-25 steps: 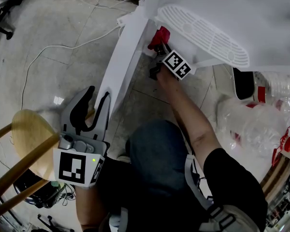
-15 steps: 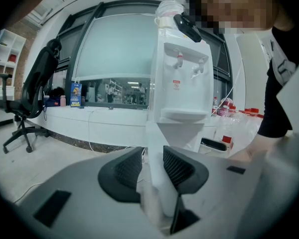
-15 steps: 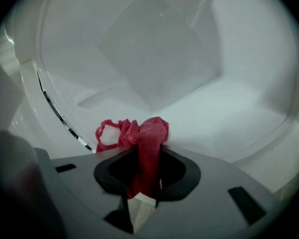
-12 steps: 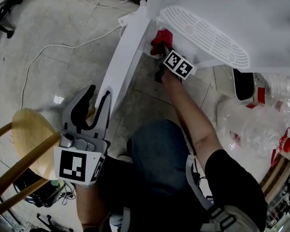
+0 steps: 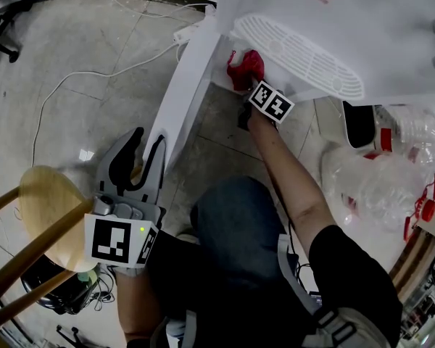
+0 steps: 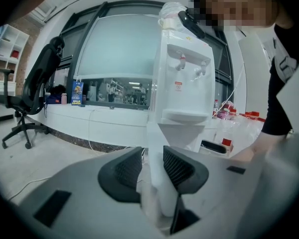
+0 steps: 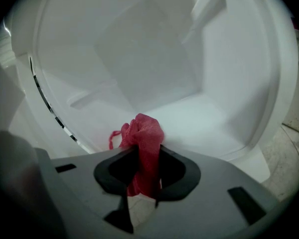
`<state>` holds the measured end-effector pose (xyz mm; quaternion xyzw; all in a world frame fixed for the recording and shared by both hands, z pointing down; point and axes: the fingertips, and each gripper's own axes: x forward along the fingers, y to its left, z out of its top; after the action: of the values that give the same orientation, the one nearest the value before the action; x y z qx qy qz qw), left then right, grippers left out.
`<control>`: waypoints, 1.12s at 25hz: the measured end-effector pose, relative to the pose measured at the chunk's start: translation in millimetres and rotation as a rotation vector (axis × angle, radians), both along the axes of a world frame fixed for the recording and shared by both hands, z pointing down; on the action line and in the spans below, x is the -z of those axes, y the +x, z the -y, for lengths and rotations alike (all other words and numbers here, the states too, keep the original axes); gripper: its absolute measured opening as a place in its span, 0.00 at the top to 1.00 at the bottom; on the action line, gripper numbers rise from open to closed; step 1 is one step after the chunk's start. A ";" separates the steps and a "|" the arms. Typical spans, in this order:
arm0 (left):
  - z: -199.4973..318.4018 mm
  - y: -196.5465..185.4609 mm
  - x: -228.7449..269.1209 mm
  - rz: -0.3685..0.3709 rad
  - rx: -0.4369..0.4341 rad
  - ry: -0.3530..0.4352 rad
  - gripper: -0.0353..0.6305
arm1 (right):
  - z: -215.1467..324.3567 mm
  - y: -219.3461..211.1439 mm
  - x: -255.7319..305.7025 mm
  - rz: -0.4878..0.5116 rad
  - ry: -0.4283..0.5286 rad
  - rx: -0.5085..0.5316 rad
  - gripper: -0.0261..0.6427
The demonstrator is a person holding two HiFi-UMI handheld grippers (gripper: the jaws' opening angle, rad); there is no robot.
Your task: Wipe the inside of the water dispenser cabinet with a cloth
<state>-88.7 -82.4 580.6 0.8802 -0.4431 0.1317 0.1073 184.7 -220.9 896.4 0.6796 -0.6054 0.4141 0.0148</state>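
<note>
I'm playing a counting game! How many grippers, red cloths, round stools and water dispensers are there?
Grippers: 2, the left gripper closed on the cabinet door, the right gripper clamping the red cloth
Red cloth: 1
Round wooden stool: 1
Water dispenser: 1
Total: 5

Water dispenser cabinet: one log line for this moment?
left gripper: shut on cabinet door | right gripper: shut on red cloth | cloth at cabinet opening

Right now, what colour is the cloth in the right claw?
The cloth is red; right gripper view.
</note>
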 end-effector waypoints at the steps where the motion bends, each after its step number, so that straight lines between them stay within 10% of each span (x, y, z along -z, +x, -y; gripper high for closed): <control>1: 0.0 -0.7 -0.2 -0.003 0.001 -0.001 0.74 | -2.8 1.7 0.3 -0.008 -0.007 -0.001 0.80; 16: -4.9 -0.1 14.3 -0.073 0.058 -0.033 0.78 | -65.8 -51.0 100.0 -0.017 0.036 0.242 0.80; 28: -40.7 23.7 129.7 -0.082 0.088 -0.115 0.93 | -164.6 -93.5 334.0 -0.135 0.162 0.600 0.80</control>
<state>-65.0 -41.8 450.9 0.8570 -0.4683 0.1158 0.1813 91.2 -56.2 562.3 0.4957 -0.8075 0.2955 0.1221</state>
